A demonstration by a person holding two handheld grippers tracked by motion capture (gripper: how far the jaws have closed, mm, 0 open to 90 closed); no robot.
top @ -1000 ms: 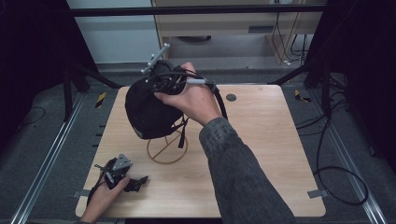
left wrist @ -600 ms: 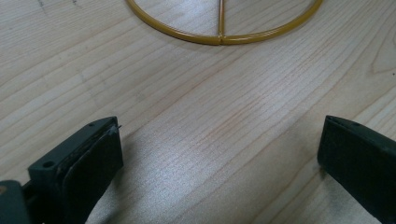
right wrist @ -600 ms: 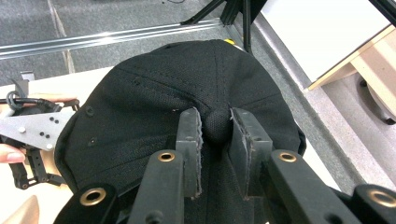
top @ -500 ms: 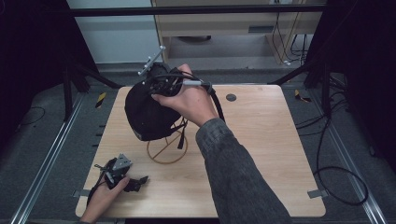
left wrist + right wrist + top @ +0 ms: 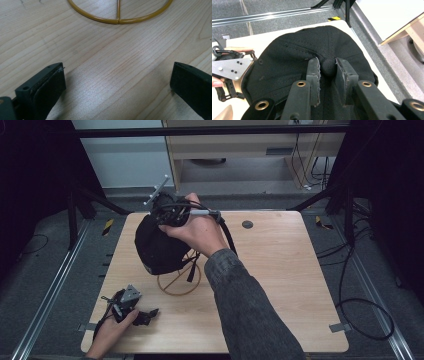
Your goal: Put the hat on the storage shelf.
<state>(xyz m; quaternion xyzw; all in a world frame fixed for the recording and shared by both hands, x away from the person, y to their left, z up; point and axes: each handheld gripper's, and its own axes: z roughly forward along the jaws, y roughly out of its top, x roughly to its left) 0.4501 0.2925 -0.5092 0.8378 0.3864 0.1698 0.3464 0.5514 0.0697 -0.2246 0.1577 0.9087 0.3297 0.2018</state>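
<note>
A black cap (image 5: 156,246) sits over a gold wire stand (image 5: 179,286) left of the table's middle. My right gripper (image 5: 164,219) comes down on the cap from above, held in a hand with a grey sleeve. In the right gripper view the right gripper (image 5: 328,68) is shut on the cap's round top button (image 5: 328,65), with the cap's crown (image 5: 287,58) spread beneath. My left gripper (image 5: 146,315) lies on the table near the front left corner. The left gripper (image 5: 117,85) stands open over bare wood, with the stand's ring (image 5: 117,20) ahead of it.
The wooden table (image 5: 280,270) has a small dark round hole (image 5: 247,224) at the back. Metal rails and cables run along the floor on both sides, and a cabinet stands behind. The left gripper's grey plate (image 5: 230,66) appears beside the cap.
</note>
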